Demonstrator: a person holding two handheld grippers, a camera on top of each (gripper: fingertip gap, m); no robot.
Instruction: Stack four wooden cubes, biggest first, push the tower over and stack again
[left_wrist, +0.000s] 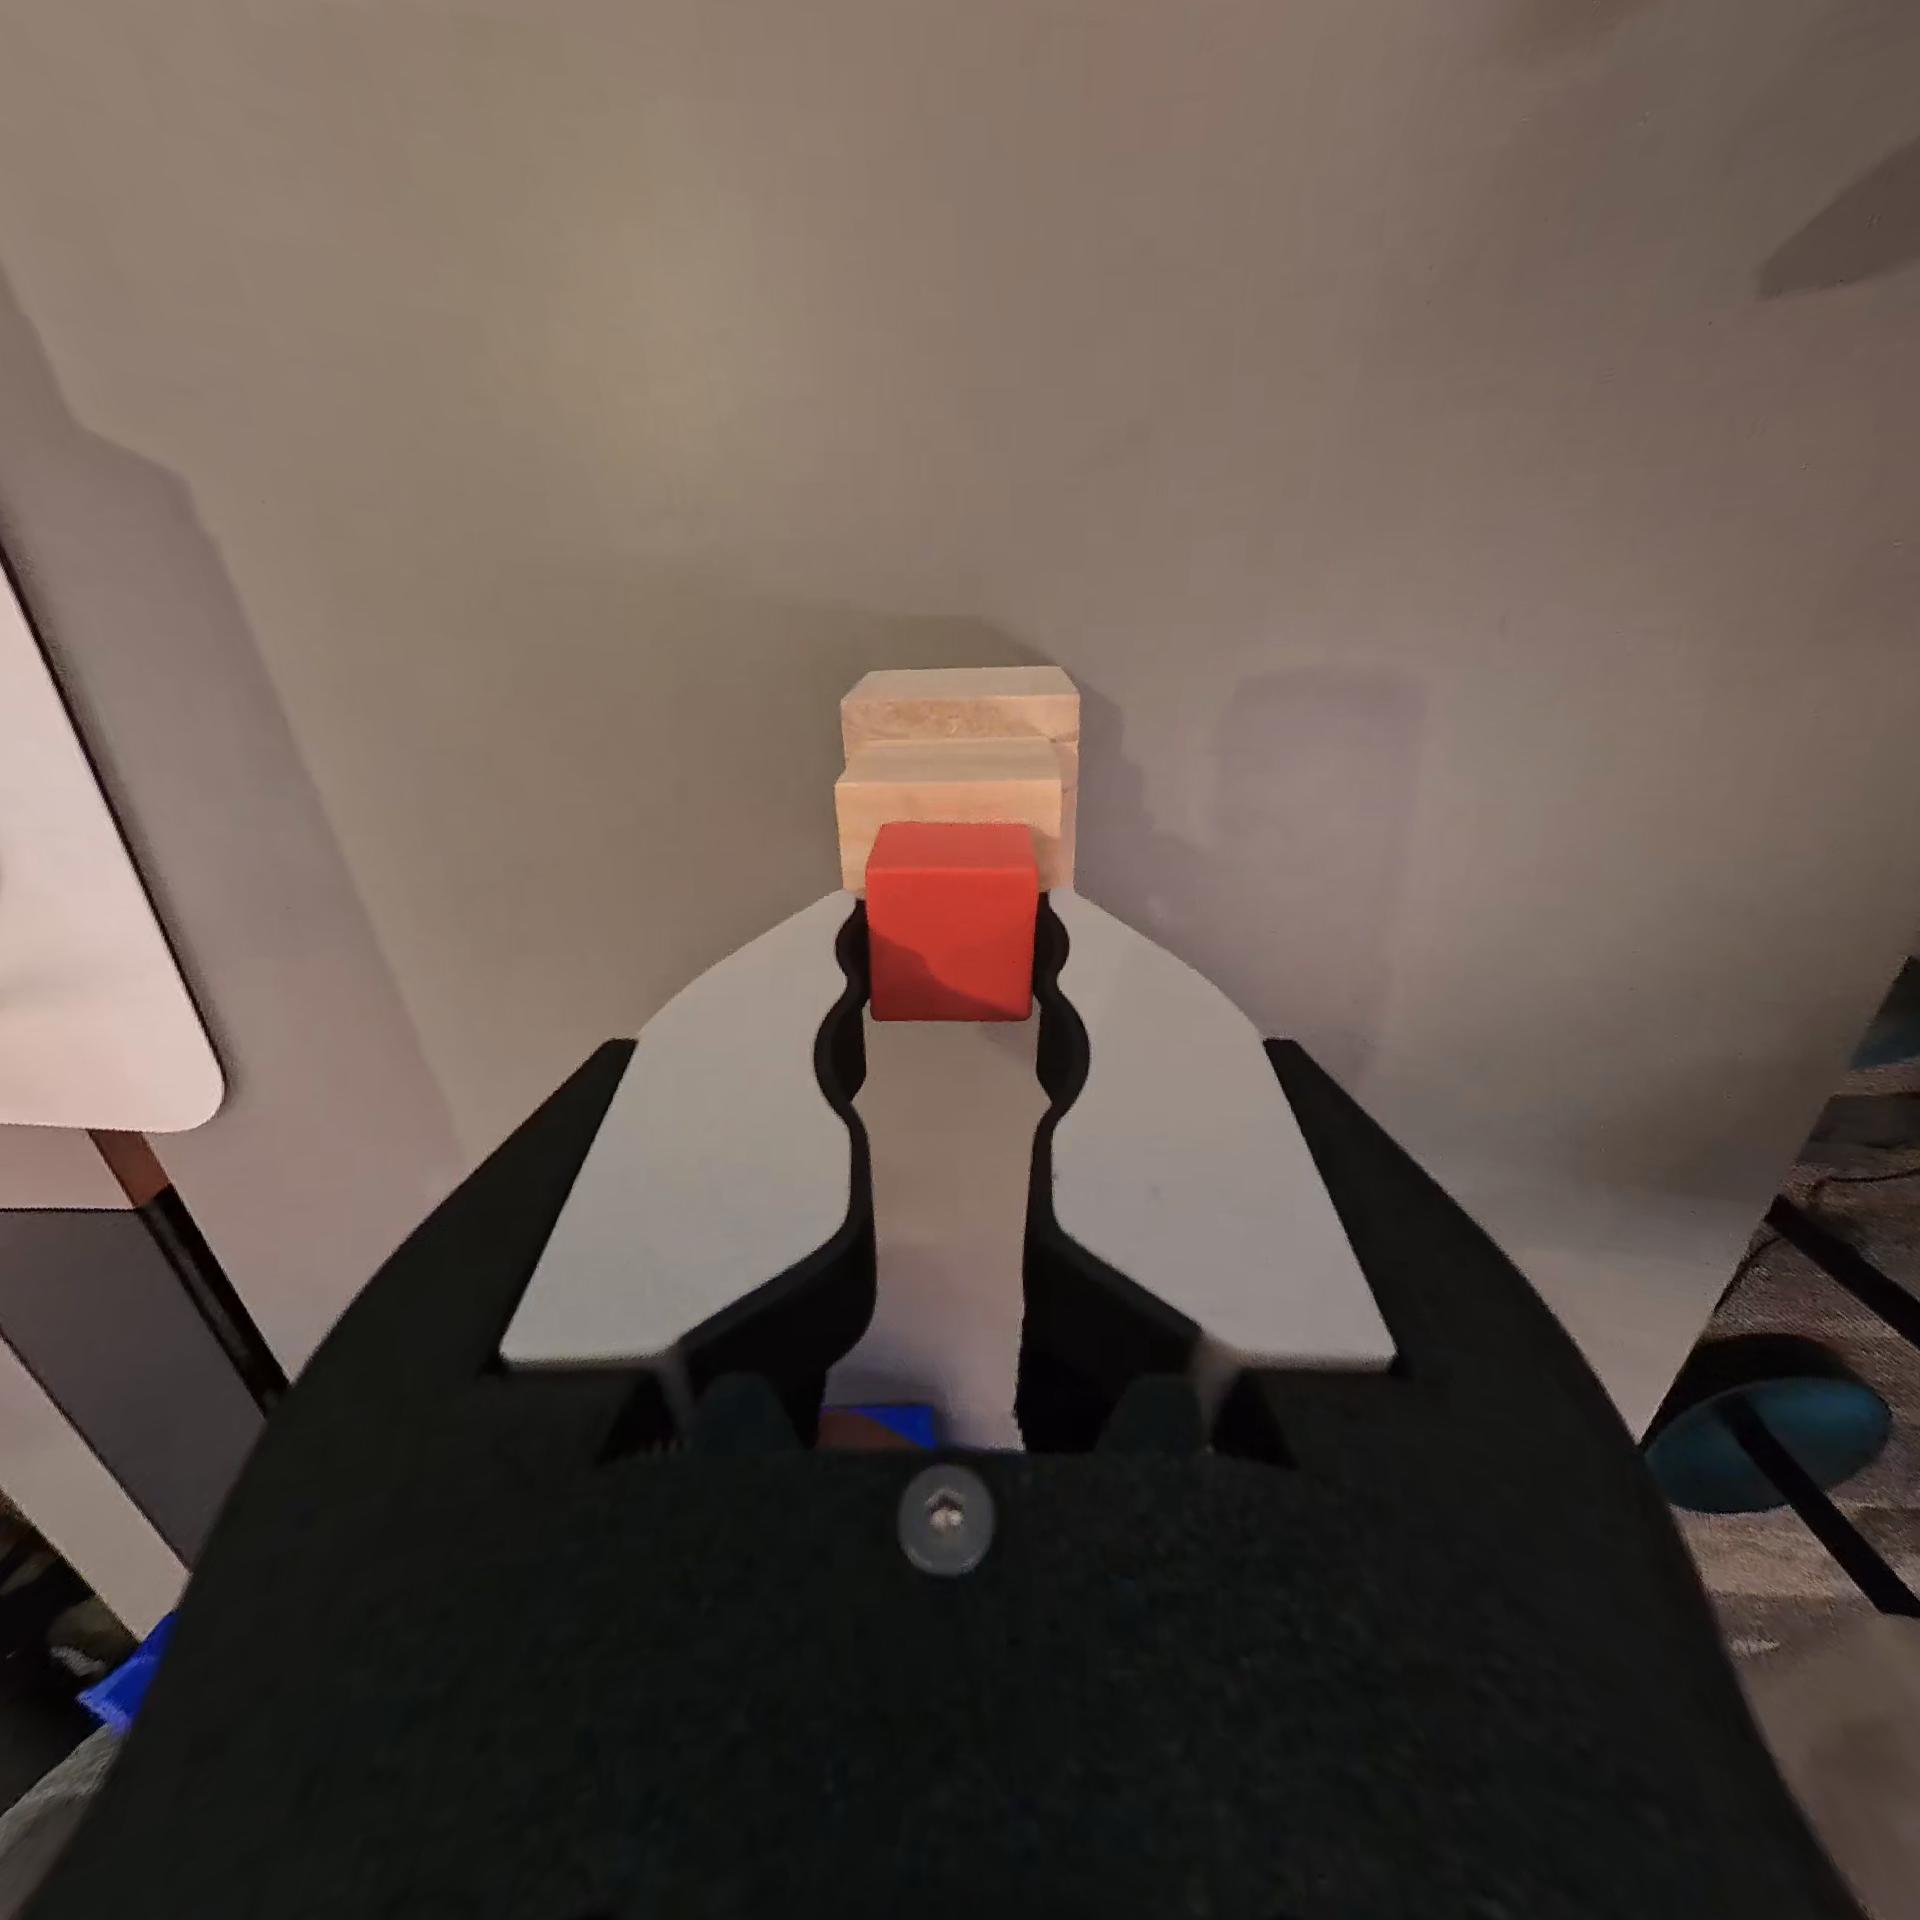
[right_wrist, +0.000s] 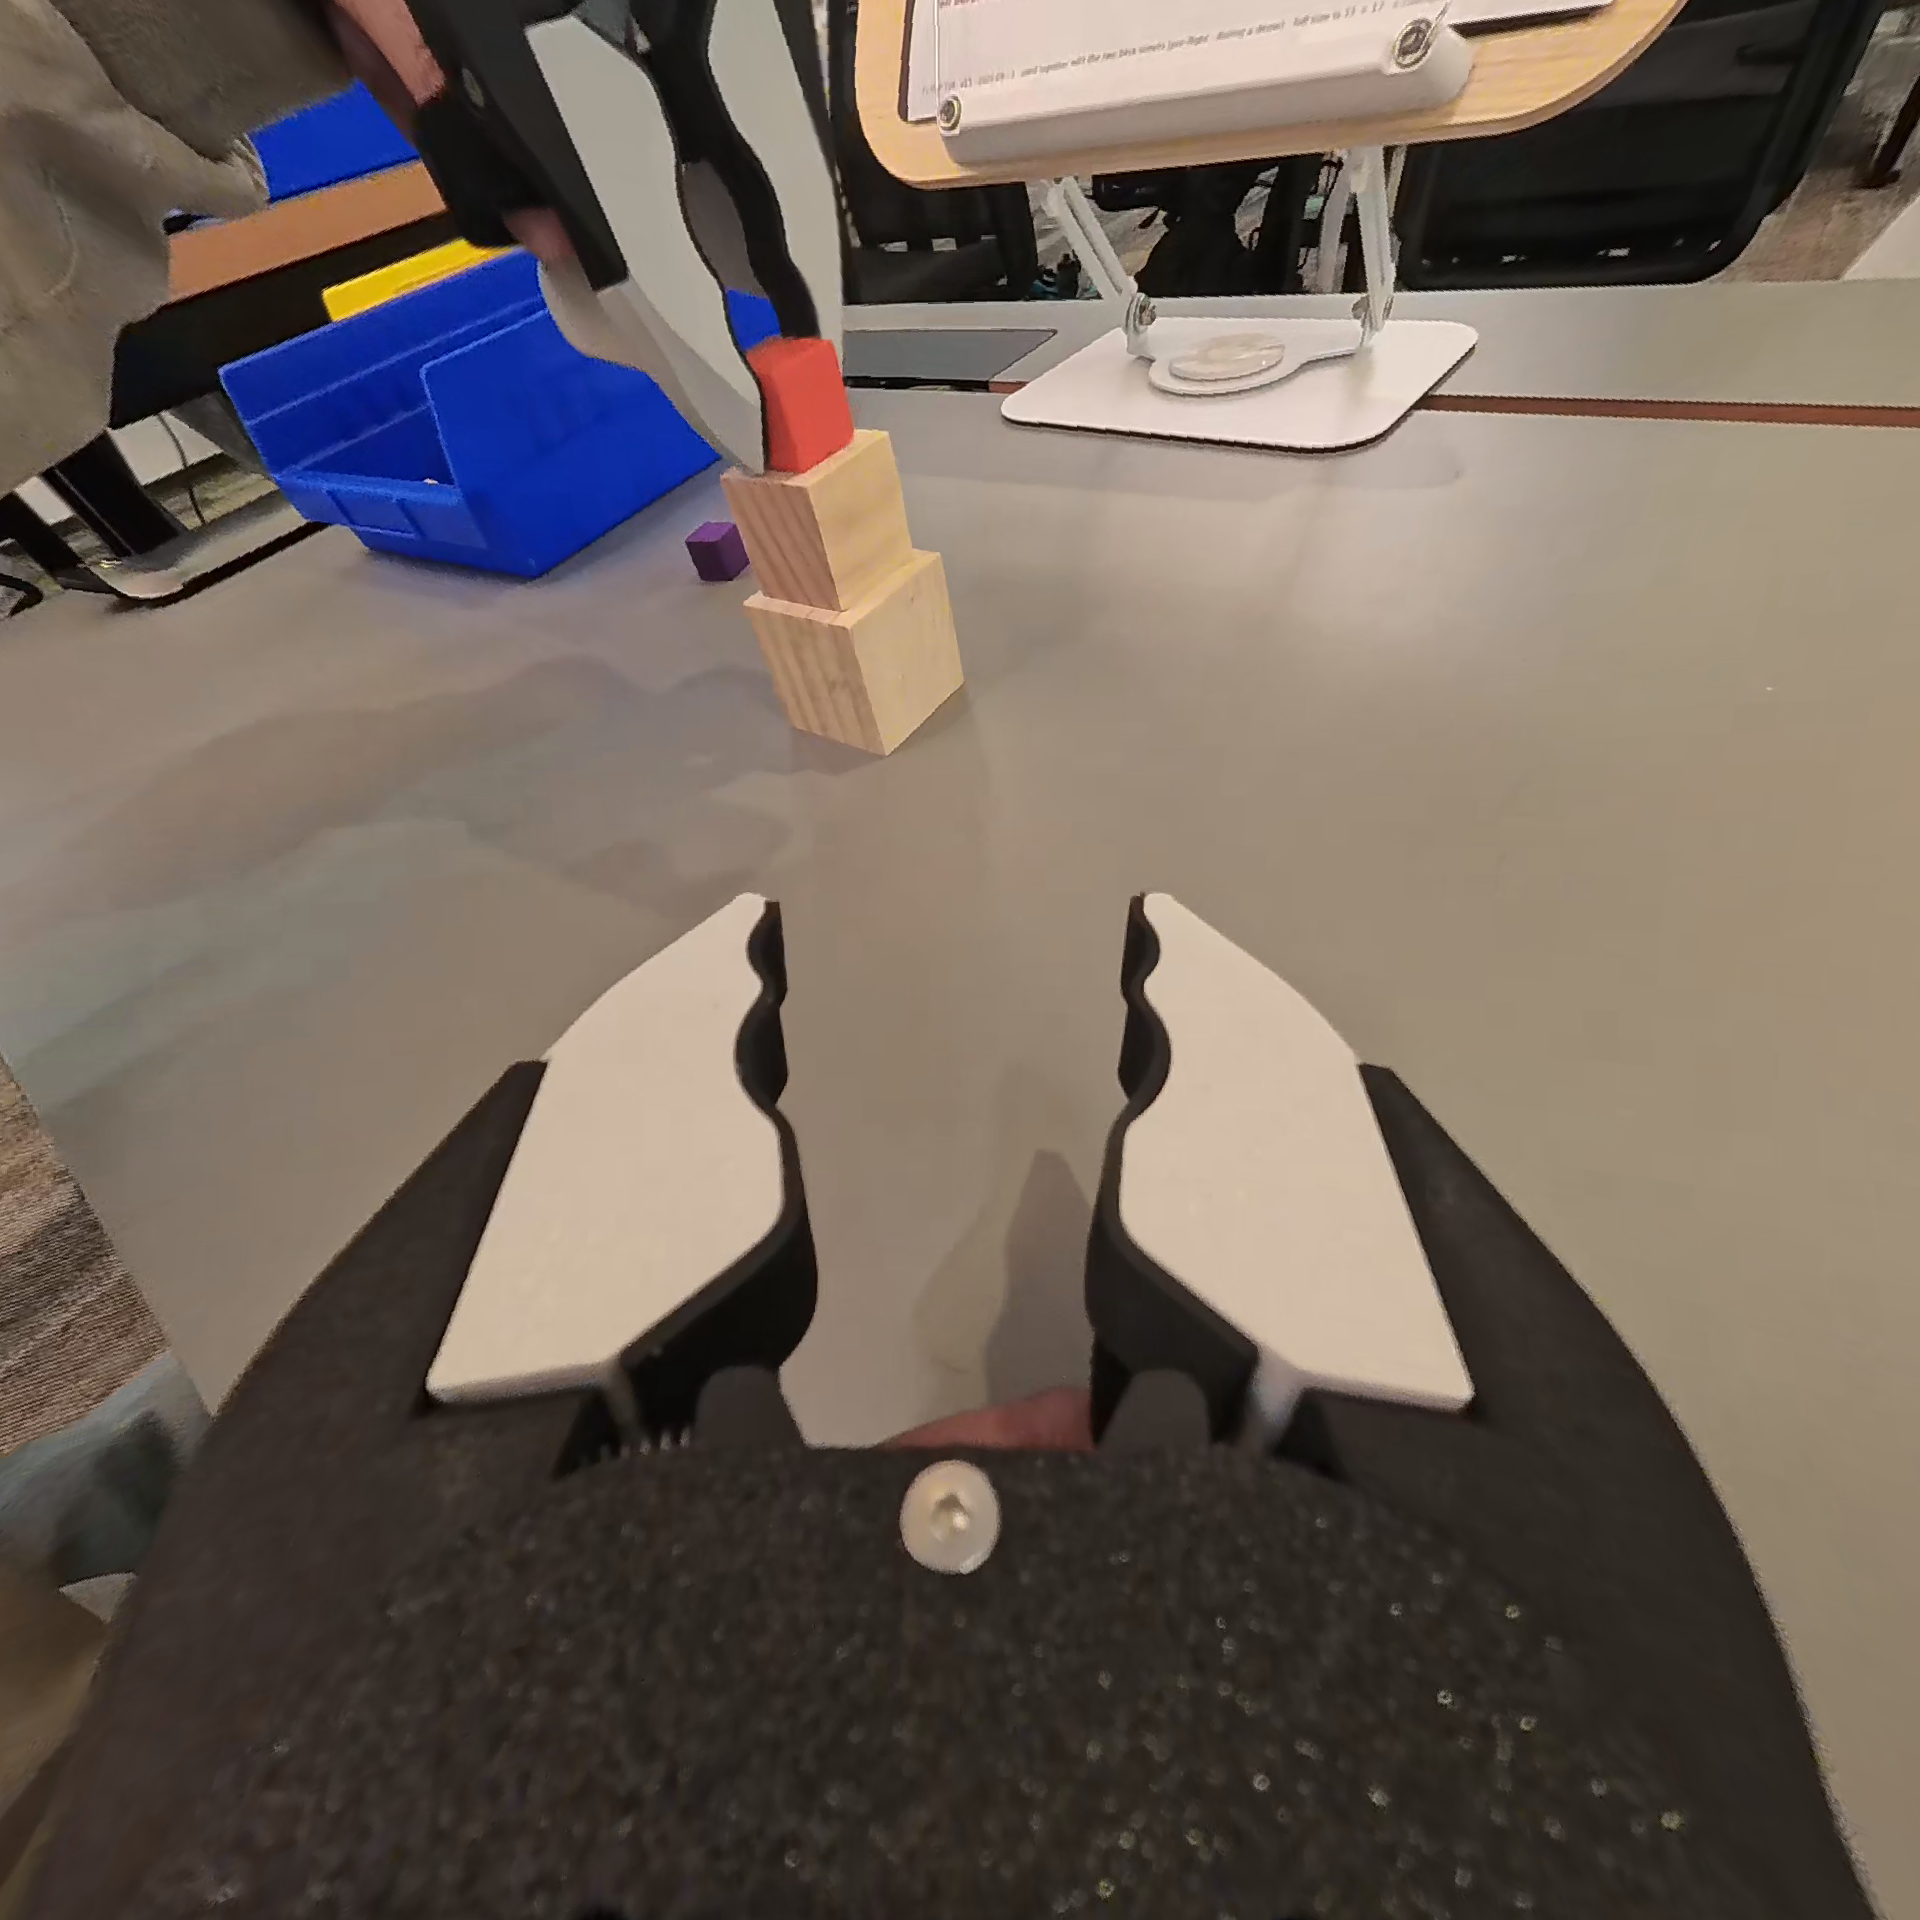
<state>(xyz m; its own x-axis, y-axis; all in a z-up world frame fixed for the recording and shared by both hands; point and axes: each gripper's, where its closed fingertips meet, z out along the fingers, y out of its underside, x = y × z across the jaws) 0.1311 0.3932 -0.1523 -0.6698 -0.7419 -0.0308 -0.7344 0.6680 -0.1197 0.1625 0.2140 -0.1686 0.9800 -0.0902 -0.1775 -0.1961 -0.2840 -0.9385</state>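
Two plain wooden cubes stand stacked on the grey table: the largest cube (right_wrist: 862, 665) at the bottom, the medium cube (right_wrist: 821, 520) on it. My left gripper (left_wrist: 951, 914) is shut on the red cube (left_wrist: 951, 920) and holds it on or just above the medium cube (left_wrist: 951, 795), with the largest cube (left_wrist: 961, 707) below. In the right wrist view the left gripper (right_wrist: 774, 426) comes down from the upper left with the red cube (right_wrist: 800, 405). A small purple cube (right_wrist: 717, 551) lies on the table behind the stack. My right gripper (right_wrist: 954, 914) is open and empty, well in front of the stack.
A blue bin (right_wrist: 457, 447) stands at the table's far left edge. A white stand base (right_wrist: 1247, 390) carrying a wooden board (right_wrist: 1247, 94) sits at the back. A sleeve (right_wrist: 94, 208) shows at the upper left. The table (right_wrist: 1351, 727) has bare grey surface to the right.
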